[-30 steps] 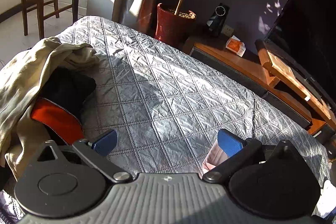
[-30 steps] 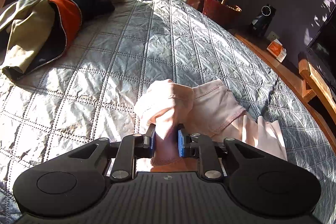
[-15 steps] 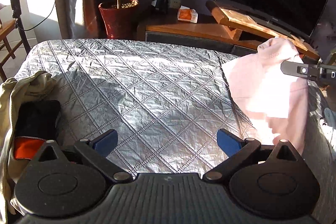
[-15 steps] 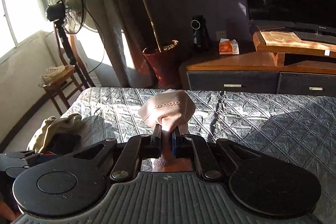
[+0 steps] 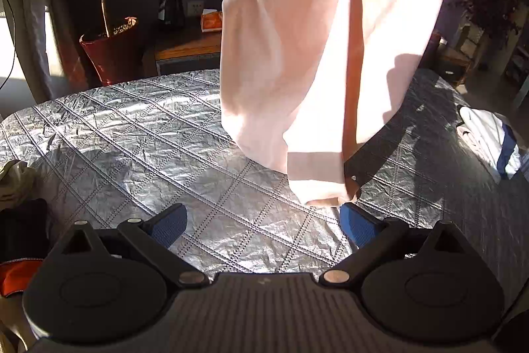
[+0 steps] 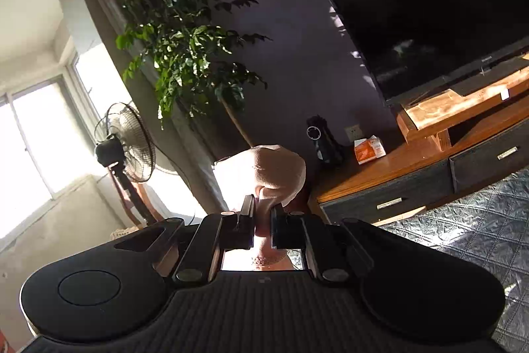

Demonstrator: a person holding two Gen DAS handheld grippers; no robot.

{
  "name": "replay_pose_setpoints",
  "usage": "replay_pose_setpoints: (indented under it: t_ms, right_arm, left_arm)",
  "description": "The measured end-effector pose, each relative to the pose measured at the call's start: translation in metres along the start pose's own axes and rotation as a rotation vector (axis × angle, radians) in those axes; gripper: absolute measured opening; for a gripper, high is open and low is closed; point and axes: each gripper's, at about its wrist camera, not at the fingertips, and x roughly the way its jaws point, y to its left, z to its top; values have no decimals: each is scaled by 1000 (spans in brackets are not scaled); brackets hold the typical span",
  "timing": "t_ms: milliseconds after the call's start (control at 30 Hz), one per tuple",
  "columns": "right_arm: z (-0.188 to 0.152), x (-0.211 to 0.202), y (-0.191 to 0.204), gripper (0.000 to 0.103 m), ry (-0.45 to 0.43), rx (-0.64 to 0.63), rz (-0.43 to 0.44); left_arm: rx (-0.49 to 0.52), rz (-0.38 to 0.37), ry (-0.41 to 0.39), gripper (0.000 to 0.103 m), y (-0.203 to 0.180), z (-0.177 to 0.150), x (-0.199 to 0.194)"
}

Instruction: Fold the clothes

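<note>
A red plant pot (image 5: pixel 110 50) beside the bed holds a thin-trunked tree with pale gravel at its base; only the right wrist view shows the tree's leafy crown (image 6: pixel 185 32), while the pot is hidden there. The left tool (image 5: pixel 261 229) is spread wide over the quilted silver bedspread (image 5: pixel 148 148) with nothing between its blue pads. The pink sweatshirt (image 5: pixel 317 55) hangs in the air above the bed, its top cut off by the frame edge and its cuff dangling just above the left tool's right-hand pad. The right tool (image 6: pixel 263 220) is pinching a bunched fold of that sweatshirt. A television (image 6: pixel 429 5) on a wooden stand shows clearly only in the right view; the heap of clothes (image 5: pixel 20 220) at the bed's left edge shows only in the left.
</note>
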Motion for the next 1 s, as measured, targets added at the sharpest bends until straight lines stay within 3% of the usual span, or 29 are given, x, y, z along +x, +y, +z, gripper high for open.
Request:
replay_pose_setpoints:
  t_ms: [67,133,167,267,333,400,533,633,733,800,833,867,900,1000]
  right_arm:
    - [-22,-16,-47,11,1,87,-138]
    - [-48,-26,-73,18,32,-48,-396]
    - [-61,-30,-85,29,48,-135,-543]
    - [-87,-52,-108,32,20,-205,-723]
    - [-101,-59,-107,43,22,-244,-700]
    - [-117,-51,-92,76,96,-345,-598]
    - [-148,-21,-44,76,271,-500,-335]
    - [-174,5,-13,70,385,-611,-194]
    - [-195,25,1,68,447,-699,-152]
    - [-205,36,3,67,464,-745,-176]
    - [-208,41,1,65,482,-741,-189]
    - [-210,46,-2,45,510,-716,-196]
    - [-212,50,-3,8,541,-690,-197]
    - [-225,45,13,8,573,-693,-97]
  left_arm:
    - [9,9,0,98,1,0,-1]
    - [34,27,0,98,-2,-1,-1]
    - [43,33,1,98,-3,-1,-1]
    - [48,42,5,98,-3,-2,1]
    - [46,61,7,99,-2,-1,3]
    - [45,88,9,99,-4,-1,5]
    - [36,120,12,99,-5,0,8]
    - [24,115,14,99,-4,1,8]
    - [43,100,23,99,-7,0,10]
    - [68,91,28,99,-12,-1,12]
    - [77,87,30,98,-14,-2,13]
    - [80,82,31,99,-16,-2,13]
    - [80,77,32,99,-16,-2,14]
    - [76,81,32,99,-16,-2,15]
